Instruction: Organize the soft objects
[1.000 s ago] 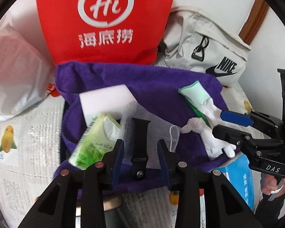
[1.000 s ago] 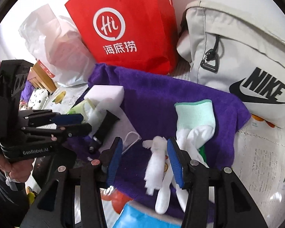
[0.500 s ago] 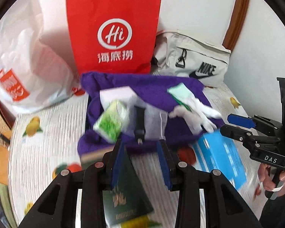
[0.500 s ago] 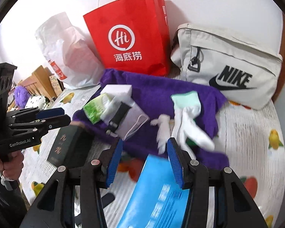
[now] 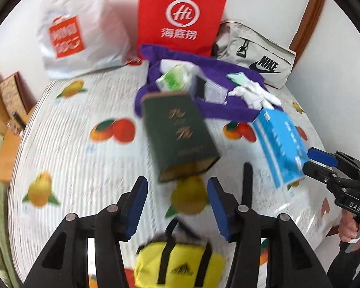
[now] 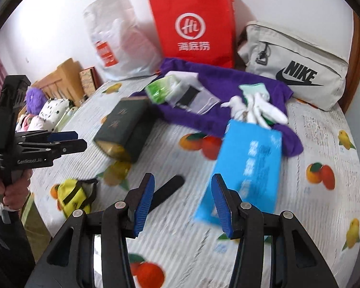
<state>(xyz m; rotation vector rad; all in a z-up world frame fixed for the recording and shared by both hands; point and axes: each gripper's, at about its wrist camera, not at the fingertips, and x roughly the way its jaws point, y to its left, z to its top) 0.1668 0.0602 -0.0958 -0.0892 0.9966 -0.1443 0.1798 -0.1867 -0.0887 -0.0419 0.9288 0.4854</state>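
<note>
Left wrist view: left tool (image 5: 177,206) has its jaws apart w/ nothing between, hovering over the fruit-print bed (image 5: 67,158). Just ahead lies a dark green box (image 5: 180,132); a yellow pouch (image 5: 180,264) sits at the near edge, under the tool. The purple towel (image 5: 228,112) lies toward the far edge, carrying a green tissue pack (image 5: 174,80), white gloves (image 5: 254,96) and what may be a face mask (image 5: 213,91), blurred. A blue box (image 5: 279,144) is right of the towel. Right wrist view: right tool (image 6: 182,204) also has jaws apart, empty, w/ the blue box (image 6: 249,168) just ahead. Towel (image 6: 218,79) lies before the red bag (image 6: 194,26) and Nike bag (image 6: 295,64).
</note>
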